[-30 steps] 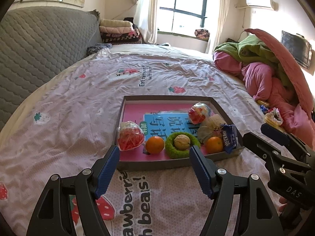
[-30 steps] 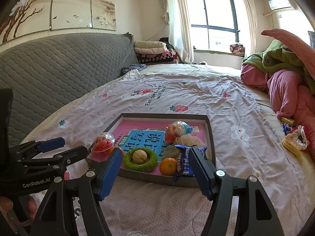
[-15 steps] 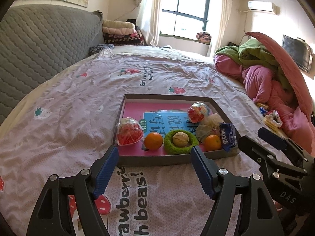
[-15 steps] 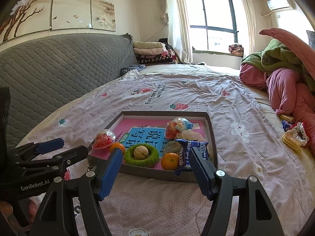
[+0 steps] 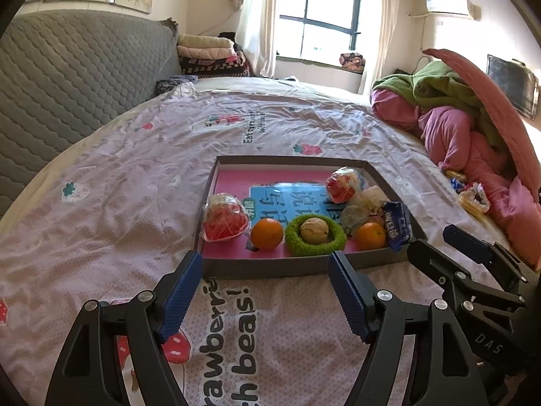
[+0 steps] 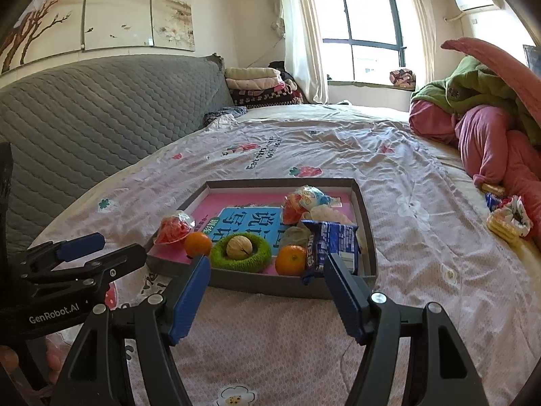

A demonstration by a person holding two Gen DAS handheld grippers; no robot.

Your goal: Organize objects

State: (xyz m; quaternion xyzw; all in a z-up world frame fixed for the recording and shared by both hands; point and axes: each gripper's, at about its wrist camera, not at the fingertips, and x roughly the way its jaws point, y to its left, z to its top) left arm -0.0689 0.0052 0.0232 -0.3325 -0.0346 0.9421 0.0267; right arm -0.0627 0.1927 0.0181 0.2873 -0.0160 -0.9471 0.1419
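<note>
A grey box lid (image 5: 270,268) (image 6: 257,284) with a pink floor lies on the bed. It holds a blue booklet (image 5: 287,199), two oranges (image 5: 267,233) (image 5: 371,235), a walnut (image 5: 314,230) in a green ring (image 5: 297,245), a red snack bag (image 5: 223,221), a blue wrapper (image 5: 395,225) (image 6: 333,243) and other wrapped snacks (image 5: 341,187). My left gripper (image 5: 265,292) is open and empty, just short of the lid's near wall. My right gripper (image 6: 267,292) is open and empty, also just short of it.
The bed sheet (image 5: 135,186) has strawberry prints. A grey quilted headboard (image 5: 67,77) is on the left. Pink and green bedding (image 5: 473,128) is piled on the right, with loose snack packets (image 5: 473,199) (image 6: 507,220) beside it. Folded blankets (image 5: 209,54) lie far back.
Both grippers have drawn back slightly from the lid, which now sits a little farther away. Their jaws stay open. Nothing in the lid has moved.
</note>
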